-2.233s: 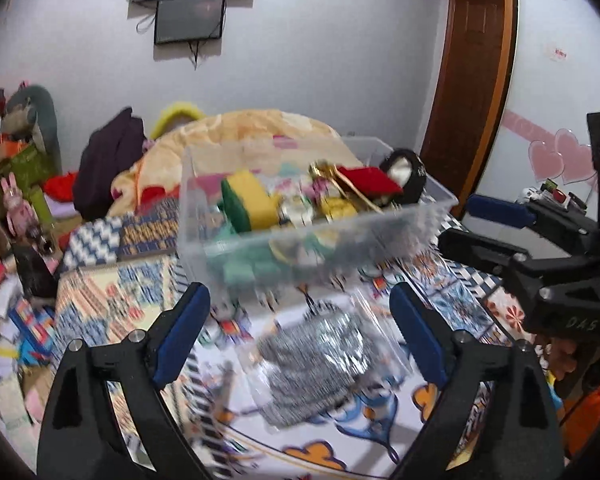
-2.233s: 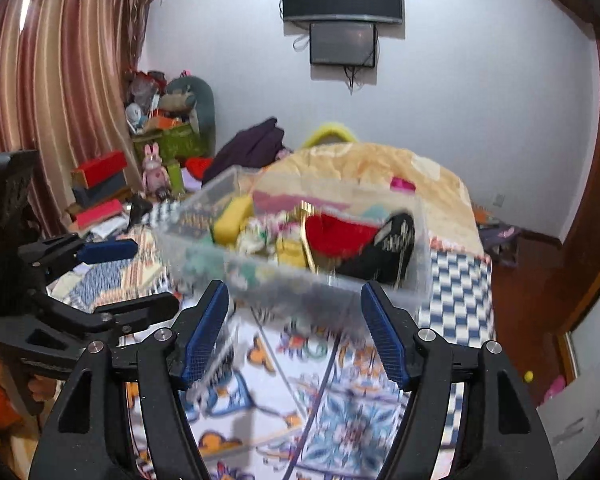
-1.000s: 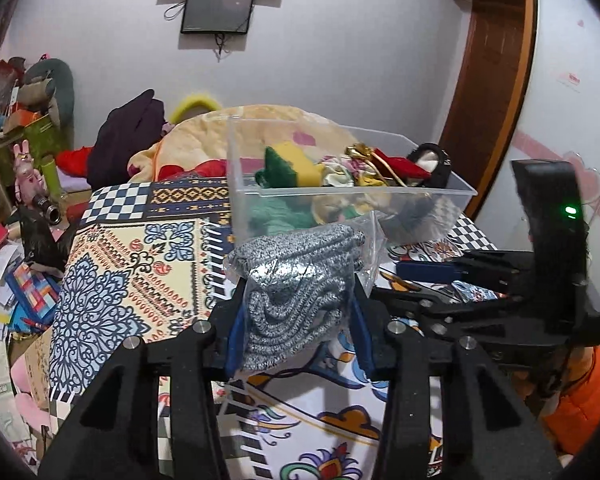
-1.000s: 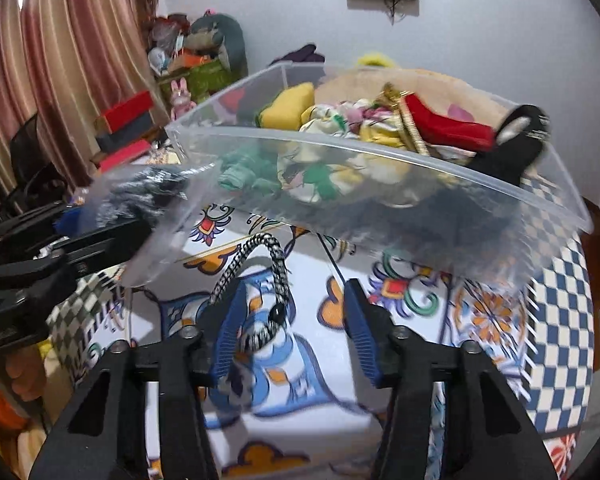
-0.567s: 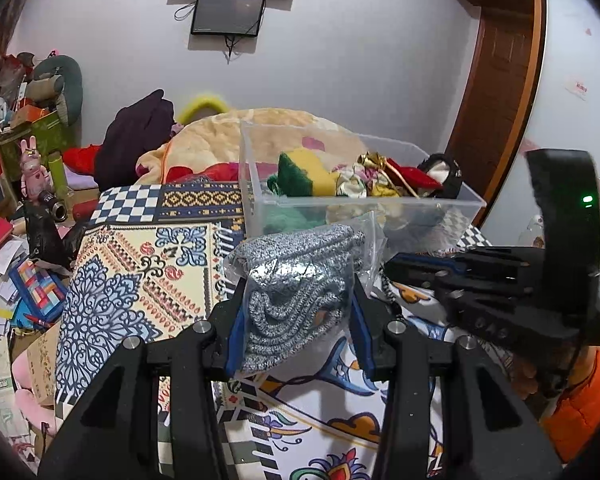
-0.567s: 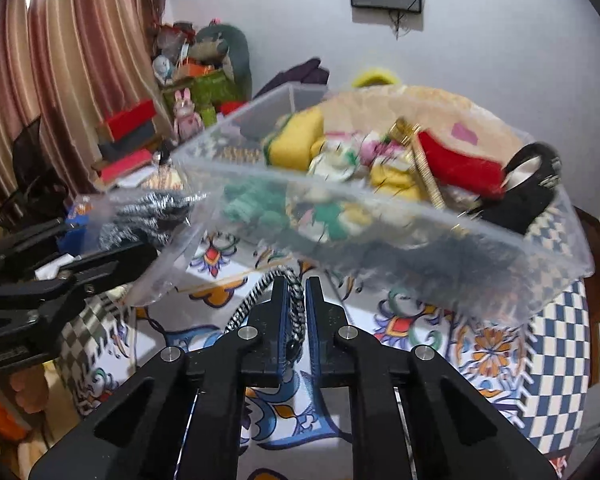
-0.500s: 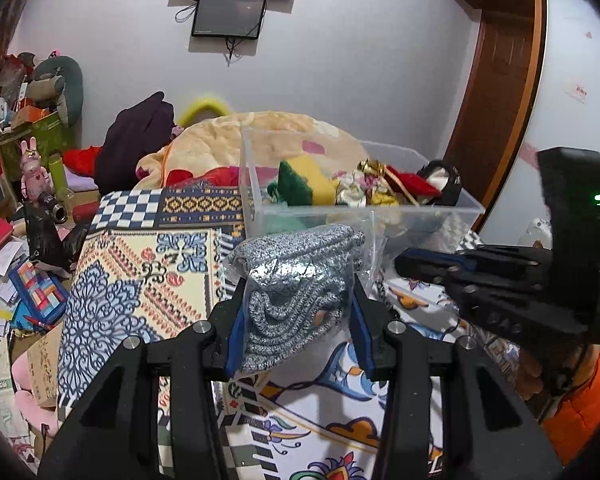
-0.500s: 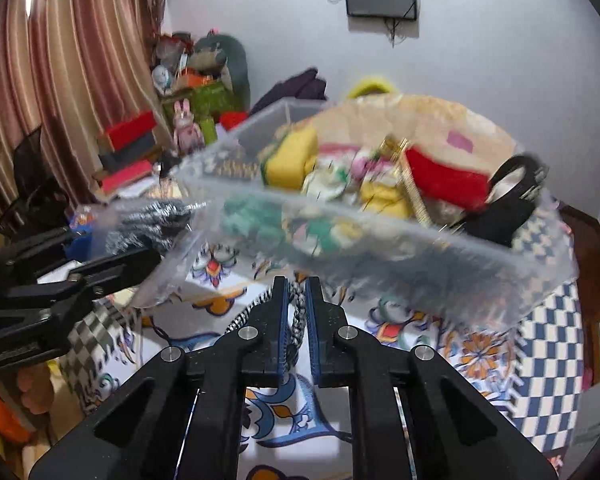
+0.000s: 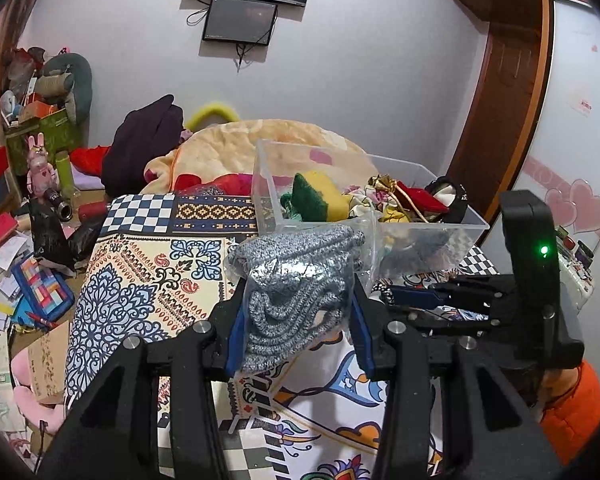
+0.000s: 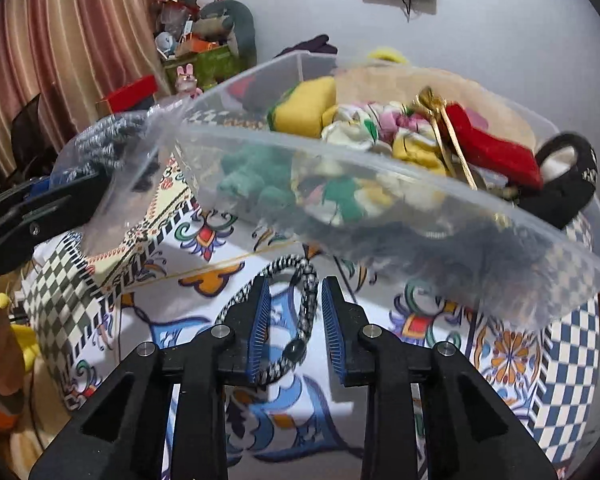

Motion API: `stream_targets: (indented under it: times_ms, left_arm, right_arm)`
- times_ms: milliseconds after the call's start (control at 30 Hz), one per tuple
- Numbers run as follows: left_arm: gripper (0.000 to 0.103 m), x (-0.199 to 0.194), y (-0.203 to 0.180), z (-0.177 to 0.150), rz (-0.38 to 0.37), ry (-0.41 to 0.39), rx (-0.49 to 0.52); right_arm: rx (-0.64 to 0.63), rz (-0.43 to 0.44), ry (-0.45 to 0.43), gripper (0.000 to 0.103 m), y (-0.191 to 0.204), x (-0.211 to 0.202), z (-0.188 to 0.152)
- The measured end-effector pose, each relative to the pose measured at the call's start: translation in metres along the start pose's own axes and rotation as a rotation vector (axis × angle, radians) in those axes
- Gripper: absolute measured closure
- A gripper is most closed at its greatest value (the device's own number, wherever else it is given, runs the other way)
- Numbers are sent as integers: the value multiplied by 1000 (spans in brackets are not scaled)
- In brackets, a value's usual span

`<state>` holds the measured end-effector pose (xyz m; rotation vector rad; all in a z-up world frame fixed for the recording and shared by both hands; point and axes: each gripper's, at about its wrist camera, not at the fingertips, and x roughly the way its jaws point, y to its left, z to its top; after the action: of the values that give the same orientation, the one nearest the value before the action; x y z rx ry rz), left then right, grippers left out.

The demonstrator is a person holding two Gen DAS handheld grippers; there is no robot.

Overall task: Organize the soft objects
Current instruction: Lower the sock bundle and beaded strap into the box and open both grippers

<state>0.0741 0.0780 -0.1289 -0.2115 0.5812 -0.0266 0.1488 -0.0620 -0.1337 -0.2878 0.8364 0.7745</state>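
Left hand-held gripper (image 9: 296, 322) clamped on bagged grey knit (image 9: 296, 280), apparently half-hidden behind fingers.

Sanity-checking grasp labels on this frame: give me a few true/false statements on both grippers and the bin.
1. The left gripper is shut on a bagged grey knit. True.
2. The clear plastic bin is empty. False: it holds a pile of soft items, including a yellow-and-green piece and a red one.
3. The right gripper has its fingers pressed together. False: a gap shows between them, with a black-and-white braided cord running through it.
4. The bagged grey knit lies inside the bin. False: it is held outside the bin, in front of it.
5. The bin stands on a patterned cloth. True.
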Motion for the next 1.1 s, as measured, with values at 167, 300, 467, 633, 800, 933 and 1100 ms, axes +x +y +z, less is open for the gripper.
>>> stream_targets:
  times_ms: [167,300,467,633,800,933,1100]
  left_arm:
    - [59,2,2,-1,5,3,-1]
    - [59,0,1,5,-4,-5,-7]
    - [59,-3,-8,21,-6,-37,12]
    - [59,1,-18,45,-19,-71,30]
    - [59,16,-27,63,-29,-72,38]
    - [59,34,-35,71,-22,-55,53]
    - [59,59,-40,76,-24,-13,65]
  right_arm:
    - [-40,-32,-46,97,7,-14,4]
    - [-33,-32,-103,97,5,-36,9]
    - [0,-41,-191,97,-5,-65,22]
    - [35,-101,-274,97,-20,-86,35]
    - [92,-145,-325,97,-37,-93,46]
    - [117,-177,-332,97,-47,-91,50]
    - [147,-195,-303,97,-57,-77,53]
